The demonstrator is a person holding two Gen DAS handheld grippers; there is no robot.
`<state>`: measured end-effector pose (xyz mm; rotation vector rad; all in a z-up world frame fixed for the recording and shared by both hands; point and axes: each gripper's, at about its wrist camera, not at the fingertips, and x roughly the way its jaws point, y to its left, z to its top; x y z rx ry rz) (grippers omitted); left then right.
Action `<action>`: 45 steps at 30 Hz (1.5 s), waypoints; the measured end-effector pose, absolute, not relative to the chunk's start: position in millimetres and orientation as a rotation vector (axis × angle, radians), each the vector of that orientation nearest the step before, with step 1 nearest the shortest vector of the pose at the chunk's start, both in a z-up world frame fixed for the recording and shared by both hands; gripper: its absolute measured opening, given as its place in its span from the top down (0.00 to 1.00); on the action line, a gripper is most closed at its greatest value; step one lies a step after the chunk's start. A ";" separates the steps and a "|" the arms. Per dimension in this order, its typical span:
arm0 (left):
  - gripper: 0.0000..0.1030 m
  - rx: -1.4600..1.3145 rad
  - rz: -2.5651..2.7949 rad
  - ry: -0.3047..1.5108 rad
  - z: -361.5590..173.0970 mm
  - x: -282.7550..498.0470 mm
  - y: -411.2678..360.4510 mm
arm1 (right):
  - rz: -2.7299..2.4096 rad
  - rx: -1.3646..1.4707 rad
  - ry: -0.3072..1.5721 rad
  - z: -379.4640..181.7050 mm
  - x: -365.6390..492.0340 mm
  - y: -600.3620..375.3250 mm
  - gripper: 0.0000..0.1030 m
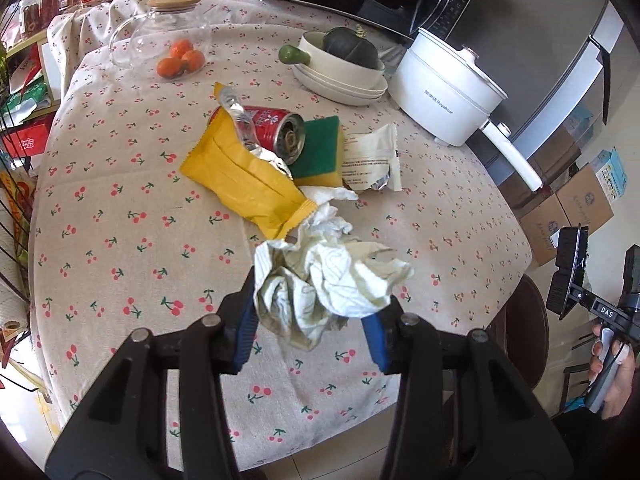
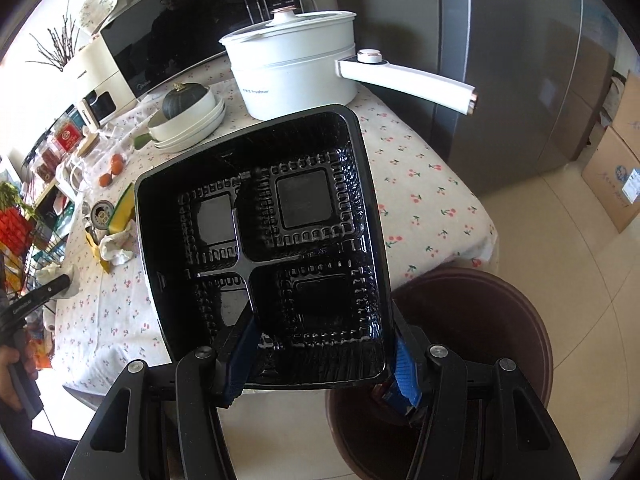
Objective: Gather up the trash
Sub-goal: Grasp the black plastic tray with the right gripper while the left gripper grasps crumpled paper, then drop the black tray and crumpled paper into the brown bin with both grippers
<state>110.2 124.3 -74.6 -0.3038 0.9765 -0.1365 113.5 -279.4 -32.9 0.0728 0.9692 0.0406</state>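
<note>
My left gripper (image 1: 320,300) is shut on a crumpled white paper towel (image 1: 336,280), held just above the cherry-print tablecloth (image 1: 120,240). Behind it lie a yellow packet (image 1: 240,176), a red can (image 1: 272,128), a crushed clear bottle (image 1: 238,114), a green sponge (image 1: 320,148), a white wrapper (image 1: 372,156) and another tissue (image 1: 330,208). My right gripper (image 2: 324,344) is shut on the near wall of a black compartment tray (image 2: 280,220), tilted up beside the table's corner. A brown bin (image 2: 492,340) stands on the floor below its right finger.
A white electric pot (image 1: 444,96) with a long handle, stacked bowls holding a dark squash (image 1: 352,50), a glass jug (image 1: 160,36) and oranges (image 1: 180,60) stand at the back. A microwave (image 2: 168,40), a grey fridge (image 2: 520,60) and cardboard boxes (image 1: 568,208) flank the table.
</note>
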 end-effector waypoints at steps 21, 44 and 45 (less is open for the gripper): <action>0.54 -0.093 -0.407 1.012 -71.1 108.7 -23.7 | -0.098 0.152 1.112 -79.2 56.6 -365.6 0.40; 0.53 0.151 -0.708 1.030 -92.6 88.8 -186.6 | -0.192 0.204 1.242 -120.6 17.7 -423.8 0.31; 0.53 0.159 -0.721 1.030 -93.7 88.1 -193.2 | -0.195 0.207 1.240 -120.3 16.7 -427.1 0.31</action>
